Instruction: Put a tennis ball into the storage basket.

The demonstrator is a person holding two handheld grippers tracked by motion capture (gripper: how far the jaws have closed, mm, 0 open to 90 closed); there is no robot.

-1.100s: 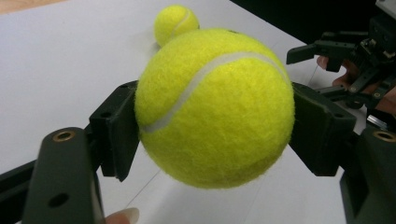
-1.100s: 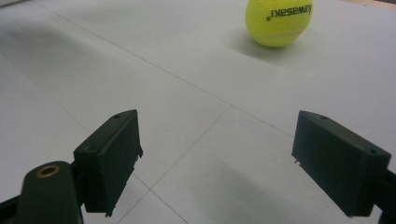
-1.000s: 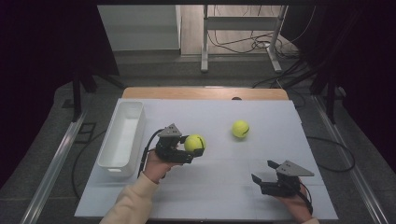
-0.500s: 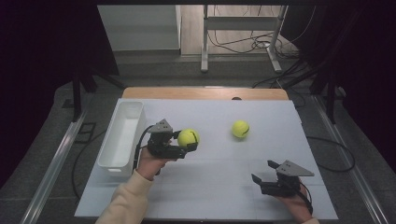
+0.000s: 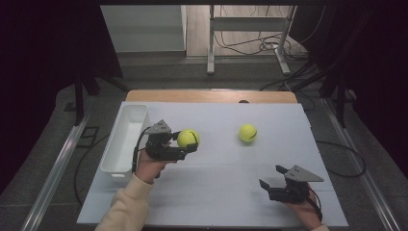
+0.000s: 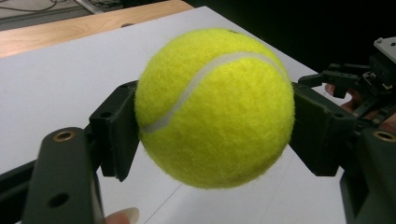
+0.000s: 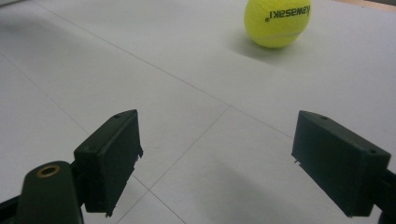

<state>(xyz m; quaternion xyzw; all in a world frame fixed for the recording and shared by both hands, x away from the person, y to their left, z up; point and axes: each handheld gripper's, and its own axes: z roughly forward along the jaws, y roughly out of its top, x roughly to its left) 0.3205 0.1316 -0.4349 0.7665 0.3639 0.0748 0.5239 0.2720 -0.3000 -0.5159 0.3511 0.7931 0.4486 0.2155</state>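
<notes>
Clamped on a yellow tennis ball [image 5: 187, 138]: left gripper [image 5: 182, 147], jaws pressing the ball from both sides, as the left gripper view makes plain [image 6: 215, 107]. Ball lifted off the white tabletop [image 5: 216, 192], hanging just at 3 o'clock of the white bin [image 5: 124, 139], near its long wall but not over it.

Judged from that: pickup done, carry under way, drop into the bin not yet made. Bin apparently empty, as far as the high view lets on. Second tennis ball [image 5: 248, 133] loose on the tabletop at about 3 o'clock of the held one, well apart from it, printed side facing the right gripper view [image 7: 278, 21]. Likely the next thing to collect, so roughly half the work outstanding at best.

Right gripper [image 5: 279, 180] low at 5 o'clock of the tabletop, jaws wide apart with nothing between them [image 7: 215, 158], pointed toward the loose ball at roughly 11 o'clock of itself.

Room for moving: short, open path from the held ball toward 9 o'clock, only the bin's near wall to clear, so some height needed before release. Bin close to the tabletop's 9 o'clock edge; an overshoot could send the ball off onto the floor. Wide bare surface between the right gripper and the loose ball. Wooden strip [image 5: 211, 96] along the 12 o'clock edge, well behind both balls.
</notes>
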